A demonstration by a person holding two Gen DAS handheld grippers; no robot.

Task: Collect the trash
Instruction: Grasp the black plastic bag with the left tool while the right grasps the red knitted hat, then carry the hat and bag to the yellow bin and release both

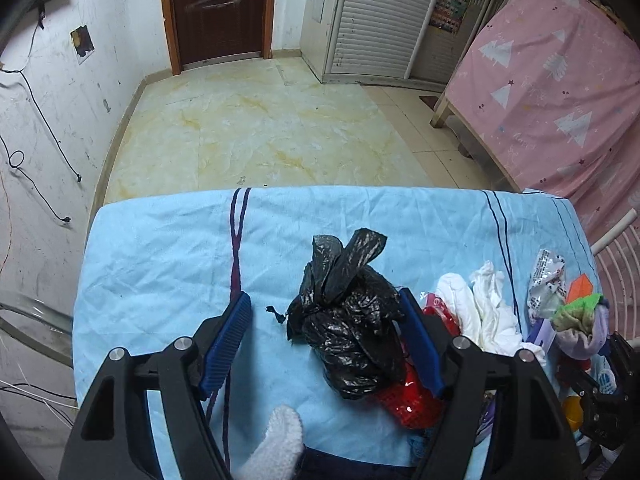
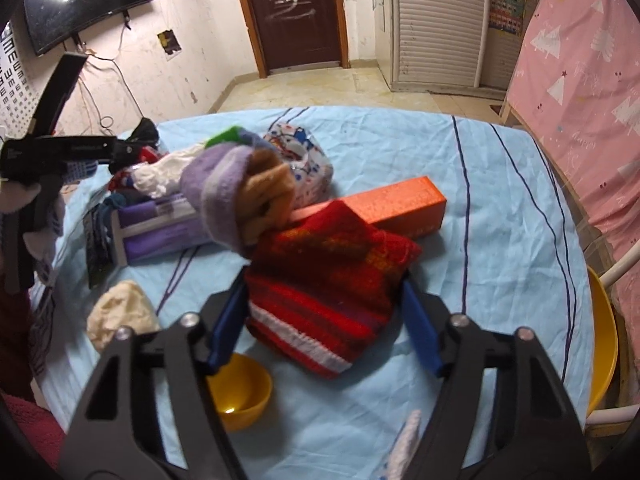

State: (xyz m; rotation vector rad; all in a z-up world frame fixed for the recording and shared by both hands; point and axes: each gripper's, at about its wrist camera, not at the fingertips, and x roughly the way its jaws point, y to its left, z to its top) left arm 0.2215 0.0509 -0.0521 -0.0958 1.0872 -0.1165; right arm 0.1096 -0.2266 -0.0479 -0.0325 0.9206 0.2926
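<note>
A light-blue cloth is spread over the table; a brown door is seen at twelve o'clock, a pink curtain at two. The left gripper is held apart beside a black bag; the right gripper is clamped on a red knitted sock.

A red striped knitted garment is clamped between the blue-padded right gripper (a long orange cardboard box behind), above a light-blue cloth-covered table.
</note>
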